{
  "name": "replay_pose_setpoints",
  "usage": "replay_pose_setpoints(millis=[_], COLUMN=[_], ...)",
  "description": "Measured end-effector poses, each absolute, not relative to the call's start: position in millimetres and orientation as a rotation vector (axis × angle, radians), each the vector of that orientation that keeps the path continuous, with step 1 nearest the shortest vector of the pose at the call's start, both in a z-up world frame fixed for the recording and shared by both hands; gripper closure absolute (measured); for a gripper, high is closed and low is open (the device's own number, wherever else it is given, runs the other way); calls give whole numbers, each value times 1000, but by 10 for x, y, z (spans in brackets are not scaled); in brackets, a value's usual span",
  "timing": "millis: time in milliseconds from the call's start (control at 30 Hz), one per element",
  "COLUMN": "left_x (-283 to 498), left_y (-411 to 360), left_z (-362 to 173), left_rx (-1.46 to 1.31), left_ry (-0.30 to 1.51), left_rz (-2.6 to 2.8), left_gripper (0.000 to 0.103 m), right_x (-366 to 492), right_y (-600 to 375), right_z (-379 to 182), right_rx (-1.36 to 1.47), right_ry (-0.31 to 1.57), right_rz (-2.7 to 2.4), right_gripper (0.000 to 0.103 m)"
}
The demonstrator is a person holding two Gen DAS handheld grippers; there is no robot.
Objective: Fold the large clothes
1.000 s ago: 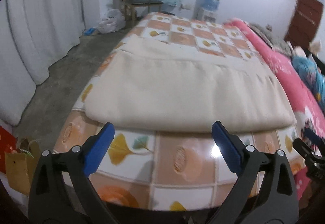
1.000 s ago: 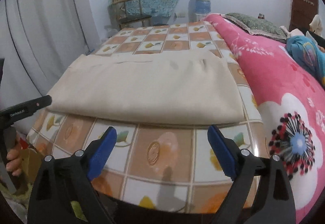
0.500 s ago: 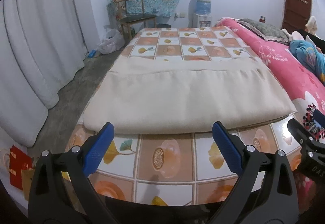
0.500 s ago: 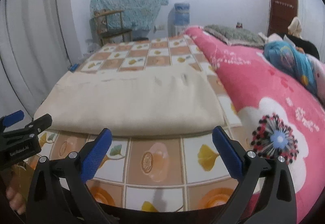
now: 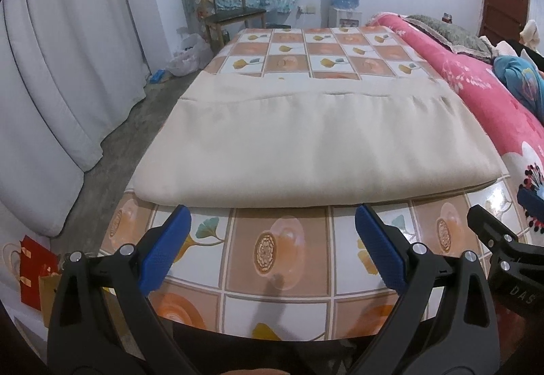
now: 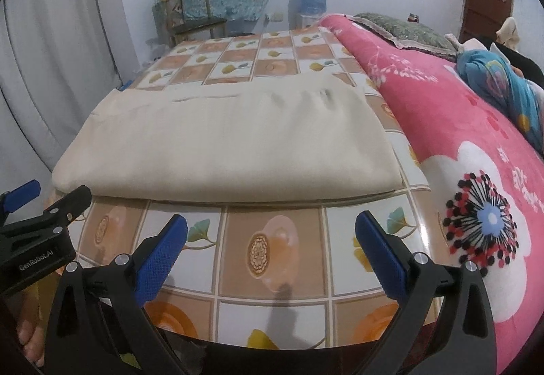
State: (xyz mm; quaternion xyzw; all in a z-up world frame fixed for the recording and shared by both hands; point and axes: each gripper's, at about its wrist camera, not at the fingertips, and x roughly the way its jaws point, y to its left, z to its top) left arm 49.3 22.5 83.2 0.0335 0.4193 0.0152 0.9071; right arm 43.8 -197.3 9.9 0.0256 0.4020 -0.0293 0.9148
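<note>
A folded cream cloth (image 5: 316, 150) lies flat on the tile-patterned bed (image 5: 278, 252).

Ahead of your left tongs (image 5: 270, 242) the folded cloth (image 5: 312, 150) lies flat on the bed (image 5: 278, 259), its near edge just beyond the tips. Your right tongs (image 6: 272, 247) stand beside them, to their right. Right of both lies the blanket (image 6: 459, 143); behind the bed stands a chair (image 5: 227, 14), curtains (image 5: 68, 69) to the left.
</note>
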Motion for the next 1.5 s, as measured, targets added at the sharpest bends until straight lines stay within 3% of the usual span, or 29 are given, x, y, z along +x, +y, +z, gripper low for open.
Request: replay_pose_setpoints(millis=[1500], left_x=[518], left_y=[242], left_z=[712], left_rx=[30], left_ry=[918], left_rz=[23], left_gripper=[9], right_x=[421], right_y=[-1915], right_z=[113], right_rx=[35], right_ry=[838], right_rz=[-33], right_gripper=[7])
